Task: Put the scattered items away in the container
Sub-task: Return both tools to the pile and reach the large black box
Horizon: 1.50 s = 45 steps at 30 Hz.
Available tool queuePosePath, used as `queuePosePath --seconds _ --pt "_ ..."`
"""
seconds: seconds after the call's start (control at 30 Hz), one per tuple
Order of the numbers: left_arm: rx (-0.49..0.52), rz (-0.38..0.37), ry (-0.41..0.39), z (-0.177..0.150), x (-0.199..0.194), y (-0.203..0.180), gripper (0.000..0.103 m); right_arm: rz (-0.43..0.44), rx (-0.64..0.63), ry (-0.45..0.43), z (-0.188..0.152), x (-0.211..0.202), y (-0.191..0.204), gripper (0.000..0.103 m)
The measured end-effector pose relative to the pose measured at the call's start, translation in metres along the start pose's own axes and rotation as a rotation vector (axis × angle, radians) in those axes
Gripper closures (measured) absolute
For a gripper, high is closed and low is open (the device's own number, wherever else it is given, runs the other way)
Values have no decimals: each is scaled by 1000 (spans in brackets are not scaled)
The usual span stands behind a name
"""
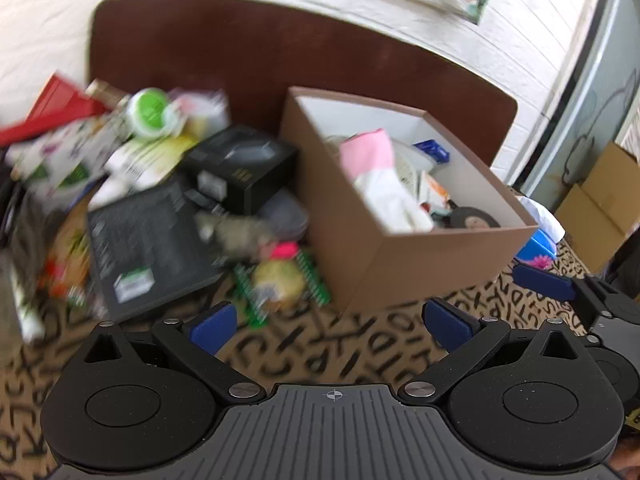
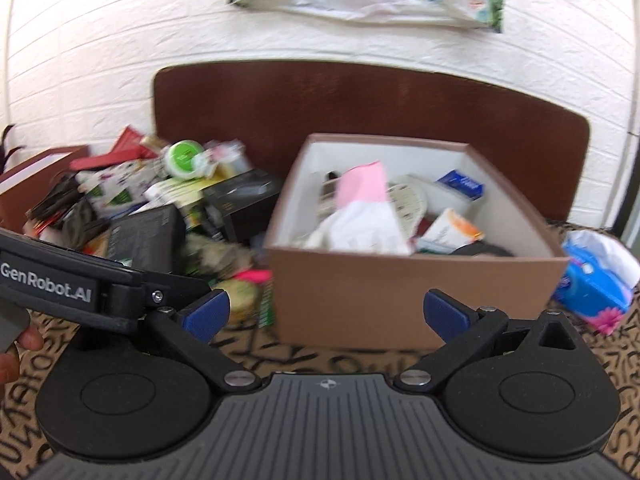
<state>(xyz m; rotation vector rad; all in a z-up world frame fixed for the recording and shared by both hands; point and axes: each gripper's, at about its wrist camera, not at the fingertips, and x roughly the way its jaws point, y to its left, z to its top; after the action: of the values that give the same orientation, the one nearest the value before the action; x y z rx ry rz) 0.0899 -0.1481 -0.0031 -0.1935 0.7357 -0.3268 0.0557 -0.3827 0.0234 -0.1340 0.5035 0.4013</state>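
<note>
Fingers of both the left gripper (image 1: 334, 322) and right gripper (image 2: 326, 314) spread, empty, before the box (image 2: 400, 296). Between picks, likely; next grab comes from the pile (image 1: 160, 184) left of the box.

A matt brown cardboard box (image 2: 416, 296) with a smooth white lining stands on printed cloth (image 1: 320, 344); each claw's pads (image 1: 214, 328) look ribbed blue rubber.

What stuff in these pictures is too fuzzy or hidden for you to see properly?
- Left wrist view: the pile left of the brown box is motion-blurred, so its labels are unreadable.
- Both views: the box's bottom is hidden under the pink and white cloth and other items.
- Right wrist view: the blue tissue pack is partly hidden by the box.
- Left wrist view: the right gripper is cut off by the edge.
</note>
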Motion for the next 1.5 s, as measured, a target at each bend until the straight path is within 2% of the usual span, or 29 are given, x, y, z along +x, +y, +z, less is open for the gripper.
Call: queuePosePath --seconds 0.1,0.27,0.4,0.5,0.6,0.87,1.0,1.2,1.37,1.47,1.5 --pt "-39 0 -2 -22 -12 26 0 39 -3 27 -13 2 20 0" --pt "-99 43 -24 -42 -24 70 0 115 -4 74 -26 15 50 0" --pt "-195 61 -29 -44 -27 106 0 165 -26 82 -25 26 70 0" --pt "-210 72 -60 -38 -27 122 0 172 -81 72 -20 33 84 1" --pt "-202 89 -66 -31 -19 130 0 187 -113 62 -14 44 92 1" --pt "-217 68 -59 -16 4 148 5 231 -183 24 -10 73 109 9" --pt "-211 60 -64 -7 14 153 6 238 -234 32 -7 90 119 10" --pt "-211 57 -49 0 32 160 7 272 -286 52 -6 113 128 16" --pt "-225 62 -19 5 46 165 8 285 -352 88 -9 133 135 30" --pt "-217 65 -11 6 47 163 10 284 -349 101 -9 140 136 32" --pt "-215 63 -8 6 47 162 11 293 -340 108 -9 141 136 36"
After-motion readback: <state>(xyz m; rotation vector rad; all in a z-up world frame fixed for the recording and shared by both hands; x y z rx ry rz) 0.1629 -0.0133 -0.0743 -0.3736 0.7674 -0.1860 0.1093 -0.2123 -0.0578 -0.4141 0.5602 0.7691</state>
